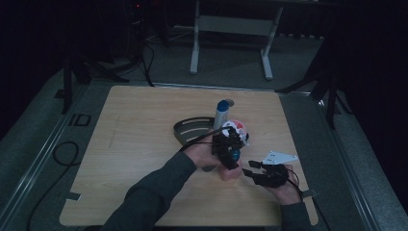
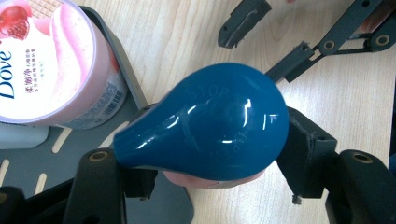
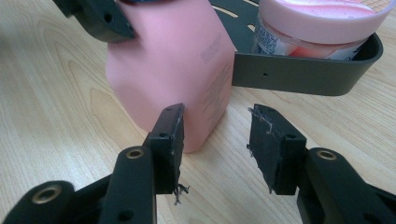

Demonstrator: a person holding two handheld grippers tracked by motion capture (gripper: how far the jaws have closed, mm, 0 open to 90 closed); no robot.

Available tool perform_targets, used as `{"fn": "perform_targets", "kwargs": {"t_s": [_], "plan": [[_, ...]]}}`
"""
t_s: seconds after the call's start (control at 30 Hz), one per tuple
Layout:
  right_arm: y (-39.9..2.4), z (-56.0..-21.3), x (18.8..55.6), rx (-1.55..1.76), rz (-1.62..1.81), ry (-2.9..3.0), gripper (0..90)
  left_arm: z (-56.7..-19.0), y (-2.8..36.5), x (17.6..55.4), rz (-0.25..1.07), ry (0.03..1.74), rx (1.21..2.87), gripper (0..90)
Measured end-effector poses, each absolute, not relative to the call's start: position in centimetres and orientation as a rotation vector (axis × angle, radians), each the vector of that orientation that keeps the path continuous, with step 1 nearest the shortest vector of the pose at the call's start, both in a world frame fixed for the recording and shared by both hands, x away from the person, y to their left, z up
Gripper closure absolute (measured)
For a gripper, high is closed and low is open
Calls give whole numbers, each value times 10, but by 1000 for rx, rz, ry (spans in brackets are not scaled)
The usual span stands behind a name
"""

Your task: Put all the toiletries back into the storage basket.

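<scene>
Your left hand-held gripper [image 2: 205, 154] sits over the blue cap [image 2: 205, 123] of the pink bottle [image 3: 173, 65], with one jaw on each side of the cap. From its own camera both pads look to be against the cap or very nearly so, though I can't tell whether they are pressing on it. The bottle stands upright on the worktop [image 1: 144, 144], just in front of the dark grey tray [image 3: 303, 74], and it touches nothing else that I can make out. The Dove tub [image 2: 51, 65] sits inside that tray, and a tall blue-capped tube [image 1: 222, 113] stands behind it in the high view. Your right hand-held gripper [image 3: 217, 140] waits low beside the bottle's base, jaws roughly half apart with nothing between them; the nearer jaw is just beside the bottle's lower corner, not clamped on it. The step in hand looks like securing the bottle by its cap, most likely to open it or to lift it into the tray. Next, I'd finish the left grip squarely on the widest part of the cap, which is glossy and rounded and may slip. Then bring the right jaws around the bottle's body and close them firmly before you twist or lift.
</scene>
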State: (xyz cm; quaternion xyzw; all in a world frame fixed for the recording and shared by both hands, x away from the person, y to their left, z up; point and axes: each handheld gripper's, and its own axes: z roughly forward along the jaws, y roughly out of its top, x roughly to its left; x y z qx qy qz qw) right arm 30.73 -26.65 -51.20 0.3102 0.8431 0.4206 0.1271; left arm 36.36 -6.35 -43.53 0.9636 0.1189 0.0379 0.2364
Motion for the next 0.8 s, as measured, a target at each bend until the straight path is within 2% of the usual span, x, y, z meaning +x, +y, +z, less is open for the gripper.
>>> {"fn": "perform_targets", "kwargs": {"t_s": [0.3, 0.8], "plan": [[-267, -512, 307, 899, 1219, 2457, 539, -430, -61, 368, 41, 357, 2618, 454], [-269, -513, 306, 905, 1222, 2452, 538, -427, -66, 365, 38, 345, 2639, 474]]}}
